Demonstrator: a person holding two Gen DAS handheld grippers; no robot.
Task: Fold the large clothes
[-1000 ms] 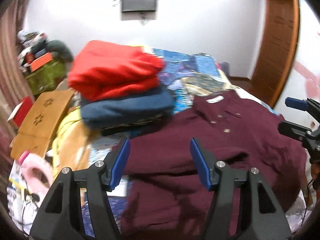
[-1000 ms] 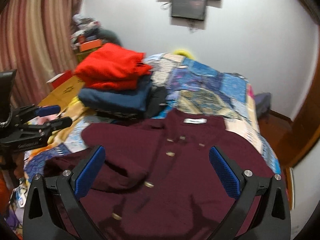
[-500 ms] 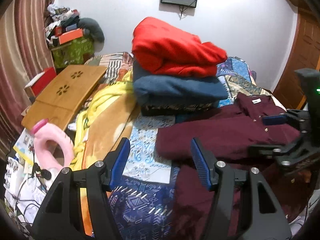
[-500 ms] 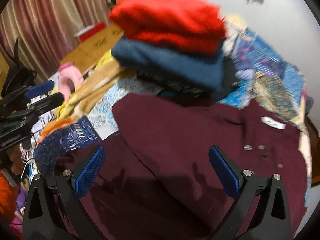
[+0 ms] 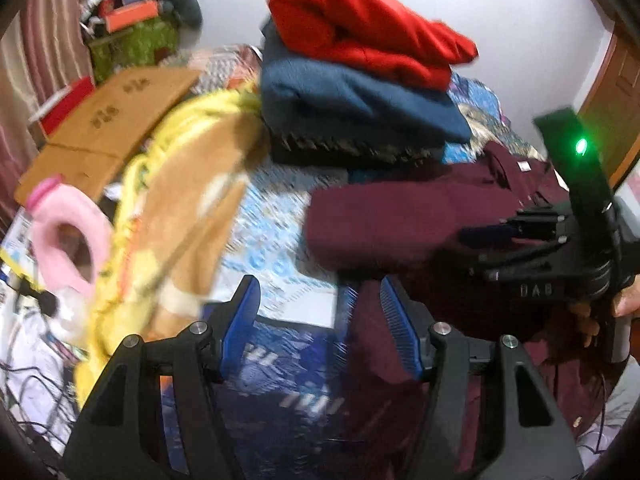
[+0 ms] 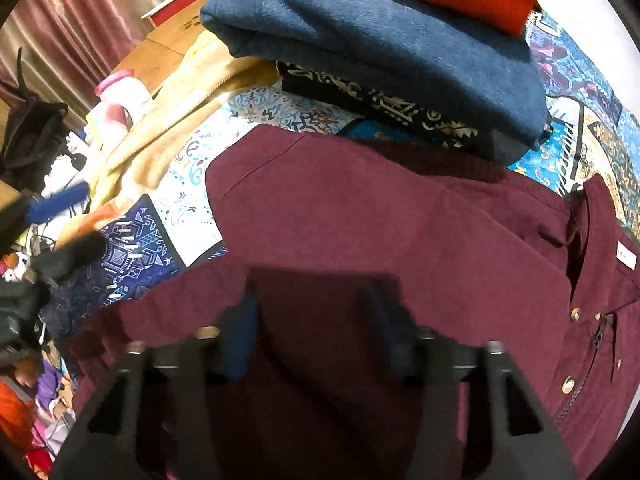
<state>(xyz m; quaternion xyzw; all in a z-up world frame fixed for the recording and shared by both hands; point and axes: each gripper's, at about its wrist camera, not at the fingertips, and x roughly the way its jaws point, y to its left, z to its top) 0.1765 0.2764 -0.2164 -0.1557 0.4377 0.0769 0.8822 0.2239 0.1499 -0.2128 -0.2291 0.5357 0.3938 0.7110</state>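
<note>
**Inspector:** State the position of the garment.

**Assistant:** The maroon shirt (image 6: 380,216) lies spread on the patterned bedspread (image 6: 188,160), at the near right of the bed. Its collar and white label face the far right, buttons down the right side. One sleeve is folded across the body.

**Inspector:** Right gripper?

**Assistant:** The right gripper (image 6: 312,320) points down over the shirt's near portion. Its jaws are closing, with maroon cloth lying between them; whether the blue pads already press the cloth I cannot tell, as that area is shadowed and blurred.

**Inspector:** Left gripper?

**Assistant:** The left gripper (image 5: 320,320) stands spread, nothing pinched. Its left finger is over the blue bedspread, its right finger (image 5: 400,336) at the shirt's left edge.

**Inspector:** Surroundings?

**Assistant:** A folded stack sits just beyond the shirt: a red garment (image 5: 360,28) on a blue one (image 5: 352,100), on a dark patterned piece. A yellow and tan blanket (image 5: 172,200) lies to the left, a pink neck pillow (image 5: 68,236) further left.
</note>
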